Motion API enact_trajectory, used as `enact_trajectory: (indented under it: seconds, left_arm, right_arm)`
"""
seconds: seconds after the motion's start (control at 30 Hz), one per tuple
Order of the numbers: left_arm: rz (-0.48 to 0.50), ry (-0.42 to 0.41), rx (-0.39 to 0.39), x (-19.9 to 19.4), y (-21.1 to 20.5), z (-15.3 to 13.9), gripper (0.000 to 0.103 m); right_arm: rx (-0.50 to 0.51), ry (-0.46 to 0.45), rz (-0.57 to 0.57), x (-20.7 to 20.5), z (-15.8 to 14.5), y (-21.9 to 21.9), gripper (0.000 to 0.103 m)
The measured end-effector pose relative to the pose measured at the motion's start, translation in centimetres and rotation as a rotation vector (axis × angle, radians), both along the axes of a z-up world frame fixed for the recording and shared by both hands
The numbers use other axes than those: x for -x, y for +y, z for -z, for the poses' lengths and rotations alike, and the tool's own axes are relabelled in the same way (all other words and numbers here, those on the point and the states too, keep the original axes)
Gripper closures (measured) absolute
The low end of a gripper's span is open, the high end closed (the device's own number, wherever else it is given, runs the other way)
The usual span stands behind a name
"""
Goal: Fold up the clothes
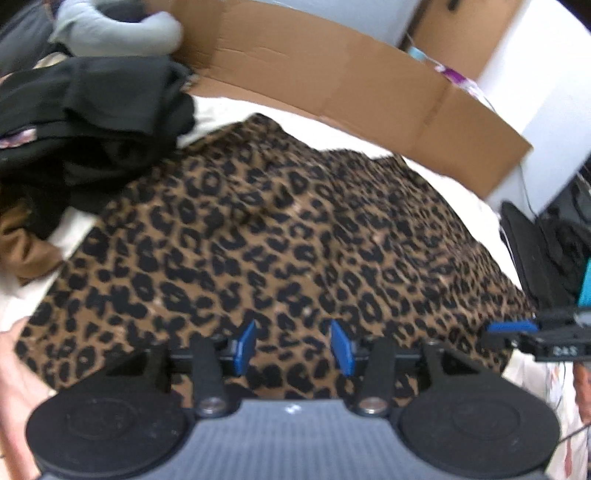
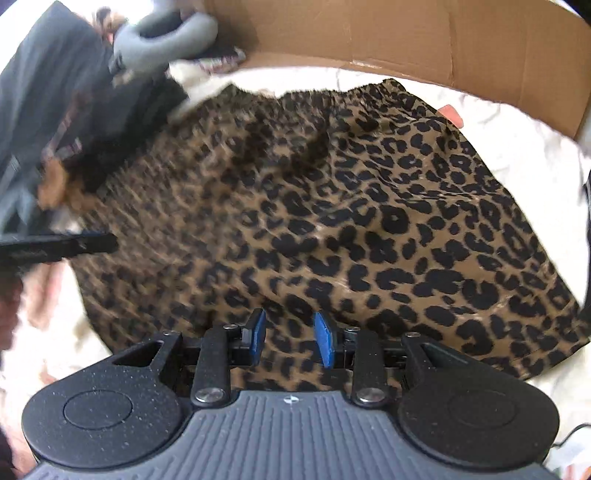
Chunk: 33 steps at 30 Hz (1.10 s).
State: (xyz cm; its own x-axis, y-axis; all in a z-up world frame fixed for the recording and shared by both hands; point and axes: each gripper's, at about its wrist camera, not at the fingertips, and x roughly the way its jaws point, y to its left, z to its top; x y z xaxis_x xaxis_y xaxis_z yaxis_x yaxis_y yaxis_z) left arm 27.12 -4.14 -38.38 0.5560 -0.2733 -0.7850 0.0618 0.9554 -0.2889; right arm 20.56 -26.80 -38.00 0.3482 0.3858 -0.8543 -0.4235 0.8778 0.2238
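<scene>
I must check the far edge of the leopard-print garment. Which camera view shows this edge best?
The right wrist view: the gathered far edge of the leopard-print garment lies sharp and whole before the brown cardboard box. The left wrist view shows the garment too, but a black clothes pile hides its far-left corner.

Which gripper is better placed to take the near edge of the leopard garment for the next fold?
Probably either: left gripper and right gripper both hang open over the leopard garment near edge, holding nothing.

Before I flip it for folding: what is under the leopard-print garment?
White bedding shows around the leopard-print garment on every visible side. Whatever lies directly beneath its middle is covered.
</scene>
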Motion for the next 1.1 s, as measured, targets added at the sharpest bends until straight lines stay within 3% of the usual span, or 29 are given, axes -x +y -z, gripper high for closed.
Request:
enact_trajectory:
  seconds: [0.5, 0.77, 0.93, 1.1]
  left_arm:
    - [0.118, 0.093, -0.029, 1.9, -3.1, 3.7, 0.055]
    - [0.197, 0.107, -0.049, 3.9, -4.3, 4.1, 0.054]
    - [0.231, 0.121, -0.054, 5.1, -4.5, 3.9, 0.055]
    - [0.241, 0.142, -0.050, 5.3, -4.5, 3.6, 0.057]
  right_arm:
    - [0.166, 0.049, -0.093, 2.4, 4.2, 0.3, 0.070]
    - [0.167, 0.061, -0.111, 3.6, 4.2, -0.5, 0.070]
    - [0.121, 0.124, -0.078, 2.8, 2.9, -1.3, 0.069]
    - [0.043, 0.076, -0.105, 2.5, 0.4, -0.1, 0.069]
